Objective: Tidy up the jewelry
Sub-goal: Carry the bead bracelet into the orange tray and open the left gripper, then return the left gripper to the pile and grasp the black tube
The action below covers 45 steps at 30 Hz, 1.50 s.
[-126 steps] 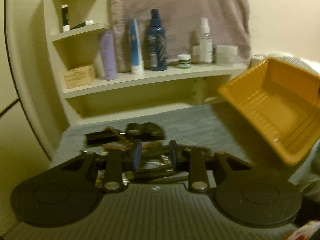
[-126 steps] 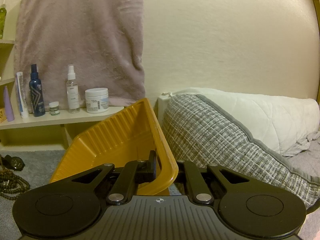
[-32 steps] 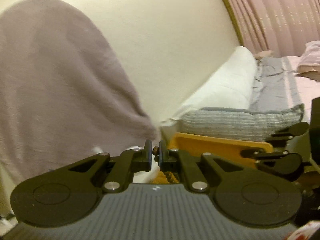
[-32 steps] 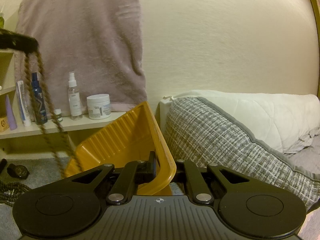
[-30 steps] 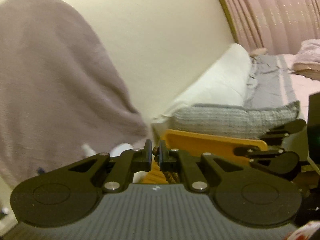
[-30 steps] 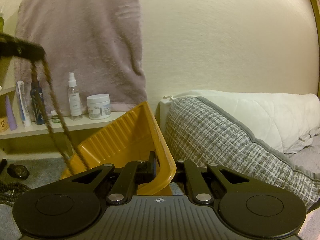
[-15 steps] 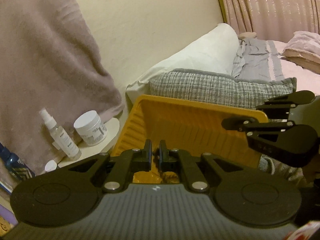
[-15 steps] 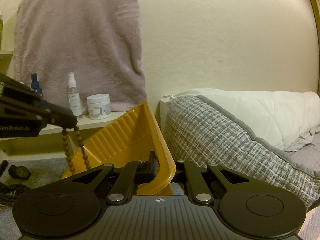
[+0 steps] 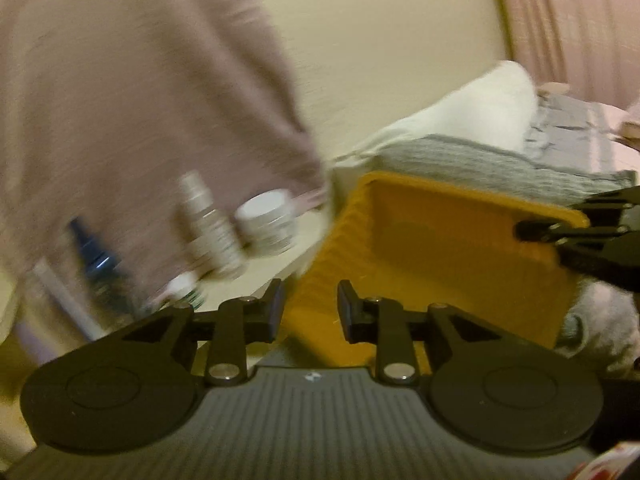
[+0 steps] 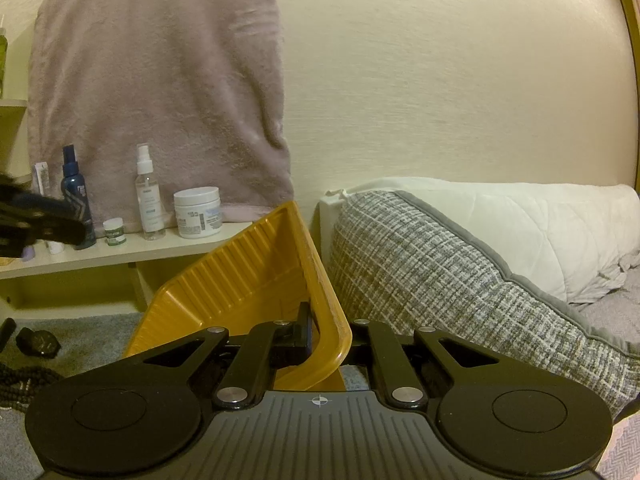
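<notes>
Between the right gripper's [image 10: 325, 336] black fingers sits the rim of a yellow tray [image 10: 256, 280], clenched tight; the tray is smooth moulded plastic, rectangular with ribbed walls and a rolled lip, held tilted above grey carpet [image 10: 92, 336]. From the left wrist view its hollow looks bare, though blur hides detail. On the carpet at far left lie a strand of dark round beads [image 10: 24, 380] and a black watch [image 10: 40, 342], well apart from the tray. The left gripper [image 9: 310, 310] hangs just before the tray's near wall; its jaws have just been opening and stand parted with nothing between them, flat pads [image 9: 346, 314] facing each other. Beyond, a pale wooden shelf [image 10: 120, 250] carries a clear spray bottle [image 10: 149, 200], a squat white jar [image 10: 199, 212], a small green-labelled pot [image 10: 114, 232] and a dark blue bottle [image 10: 76, 200]; a fuzzy mauve towel [image 10: 160, 92] hangs above against a rough cream wall [image 10: 440, 80]; to the right, a grey woven cushion [image 10: 440, 280] leans on a white quilted pillow [image 10: 540, 220].
</notes>
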### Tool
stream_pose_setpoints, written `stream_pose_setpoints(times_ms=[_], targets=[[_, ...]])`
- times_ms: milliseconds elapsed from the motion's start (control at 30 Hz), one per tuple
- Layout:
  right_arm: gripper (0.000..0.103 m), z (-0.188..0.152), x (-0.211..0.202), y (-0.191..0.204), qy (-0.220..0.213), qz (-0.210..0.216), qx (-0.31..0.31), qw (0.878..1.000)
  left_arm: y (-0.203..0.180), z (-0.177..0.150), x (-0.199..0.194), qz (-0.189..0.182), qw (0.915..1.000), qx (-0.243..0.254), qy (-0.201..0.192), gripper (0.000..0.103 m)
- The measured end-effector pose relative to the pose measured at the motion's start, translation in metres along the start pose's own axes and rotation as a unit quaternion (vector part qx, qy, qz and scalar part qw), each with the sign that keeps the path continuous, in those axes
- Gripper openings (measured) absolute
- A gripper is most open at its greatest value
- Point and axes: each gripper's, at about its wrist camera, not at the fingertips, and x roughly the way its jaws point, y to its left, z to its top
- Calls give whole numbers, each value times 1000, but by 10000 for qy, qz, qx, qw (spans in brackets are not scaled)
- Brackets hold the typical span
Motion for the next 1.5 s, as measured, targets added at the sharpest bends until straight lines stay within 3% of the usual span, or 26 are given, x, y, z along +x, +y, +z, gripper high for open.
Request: stream_pose_setpoints(times_ms=[267,433,633,767,1500], targets=[[8,-2,-1,-1,15,-19,-15,10000,51,-59,-35,1082,9914,-588,445,27],[8,-3,-1,0,21,-35,-45,10000,83,-101,-53,1724,9754,-1127,781,27],[8,-4,0,0,43,-60,-95,9999,106,-135,-68,2199,9556,-1698,984,27],[8,-4,0,0,47,-66,-104,9999,115,-149,-68,2353,9465,-1936,1059,27],[8,-5,1,-1,108,-113,-165,9997,163,-176,23,2371,9281,-2419,1544,33]])
